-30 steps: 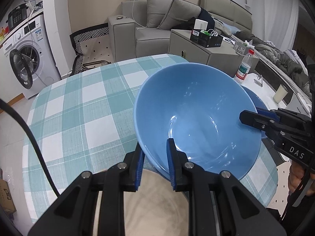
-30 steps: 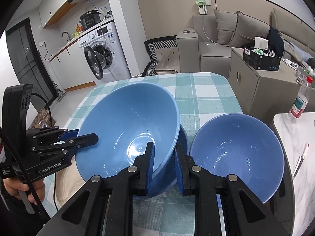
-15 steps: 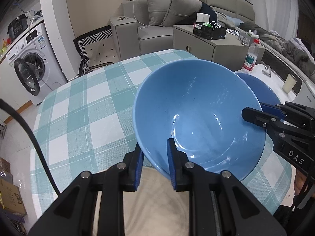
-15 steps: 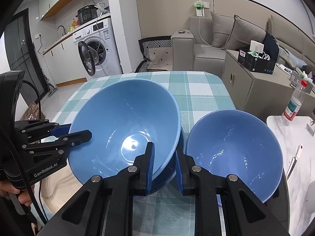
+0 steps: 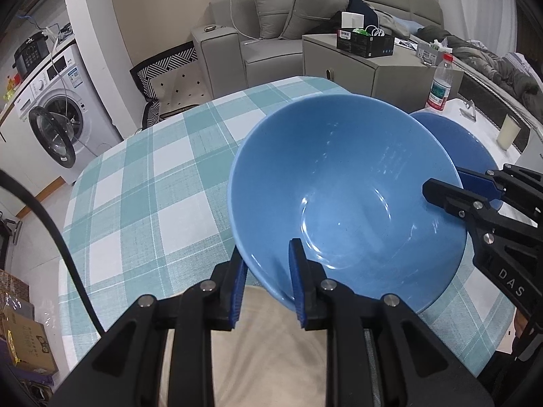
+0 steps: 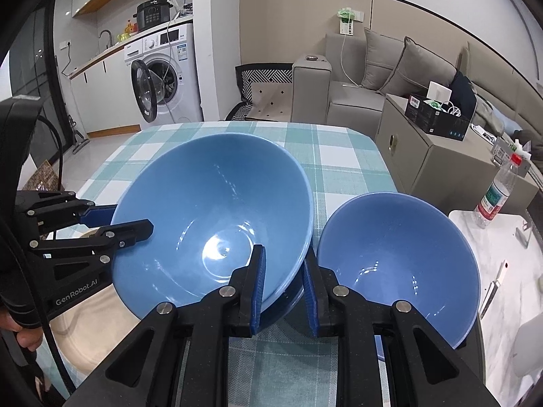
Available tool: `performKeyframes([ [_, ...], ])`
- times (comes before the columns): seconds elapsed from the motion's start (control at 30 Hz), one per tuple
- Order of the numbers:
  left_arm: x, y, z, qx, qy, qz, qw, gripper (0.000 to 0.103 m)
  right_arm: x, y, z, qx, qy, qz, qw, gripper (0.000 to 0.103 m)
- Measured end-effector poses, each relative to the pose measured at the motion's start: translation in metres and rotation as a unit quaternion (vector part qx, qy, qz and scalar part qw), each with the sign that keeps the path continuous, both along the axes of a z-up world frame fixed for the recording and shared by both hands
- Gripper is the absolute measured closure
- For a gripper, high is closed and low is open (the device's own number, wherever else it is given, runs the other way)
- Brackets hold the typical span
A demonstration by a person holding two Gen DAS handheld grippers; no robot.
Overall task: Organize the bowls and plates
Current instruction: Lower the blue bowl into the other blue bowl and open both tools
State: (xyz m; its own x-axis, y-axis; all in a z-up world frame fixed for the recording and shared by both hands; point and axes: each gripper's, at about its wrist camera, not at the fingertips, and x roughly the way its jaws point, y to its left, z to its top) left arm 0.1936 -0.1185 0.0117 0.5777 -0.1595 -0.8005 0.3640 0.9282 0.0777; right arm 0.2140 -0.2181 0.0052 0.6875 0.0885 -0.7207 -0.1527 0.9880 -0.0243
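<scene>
Left wrist view: left gripper (image 5: 268, 283) pinches the near rim of the large blue bowl (image 5: 342, 200), held tilted above the checked table (image 5: 142, 183). Right wrist view: right gripper (image 6: 283, 291) pinches the opposite rim beside a smaller blue bowl (image 6: 397, 264). Recommended: lower both hands evenly, level the bowl, then release together.

The large glossy light-blue bowl (image 6: 210, 224) covers most of a darker blue bowl beneath it (image 6: 288, 302), of which only a sliver of rim shows. In the left wrist view it also hides most of the smaller round blue bowl (image 5: 454, 149) near the surface's right edge. A cream plate (image 5: 271, 349) is cut off by the picture's bottom edge.
</scene>
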Motion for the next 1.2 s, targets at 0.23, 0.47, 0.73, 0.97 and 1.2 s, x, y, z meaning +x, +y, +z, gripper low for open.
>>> performKeyframes([
  [0.23, 0.000, -0.003, -0.005, 0.016, 0.000, -0.001, 0.9999, 0.081, -0.001, 0.008, -0.007, -0.027, -0.002, 0.000, 1.000, 0.080],
  [0.47, 0.002, -0.005, -0.008, 0.023, 0.002, -0.002, 0.9997, 0.080, -0.003, 0.016, -0.009, -0.053, -0.008, -0.001, 0.999, 0.080],
  [0.73, 0.000, -0.009, -0.010, 0.037, 0.000, -0.010, 0.9993, 0.076, -0.004, 0.021, -0.015, -0.074, -0.013, -0.003, 0.997, 0.078],
  [0.97, 0.000, -0.009, -0.011, 0.038, 0.003, -0.009, 0.9992, 0.072, -0.006, 0.022, -0.017, -0.086, -0.015, -0.001, 0.996, 0.075],
  [1.2, -0.001, -0.009, -0.012, 0.035, 0.002, -0.014, 0.9993, 0.071, -0.008, 0.024, -0.019, -0.107, -0.027, 0.003, 0.994, 0.063],
])
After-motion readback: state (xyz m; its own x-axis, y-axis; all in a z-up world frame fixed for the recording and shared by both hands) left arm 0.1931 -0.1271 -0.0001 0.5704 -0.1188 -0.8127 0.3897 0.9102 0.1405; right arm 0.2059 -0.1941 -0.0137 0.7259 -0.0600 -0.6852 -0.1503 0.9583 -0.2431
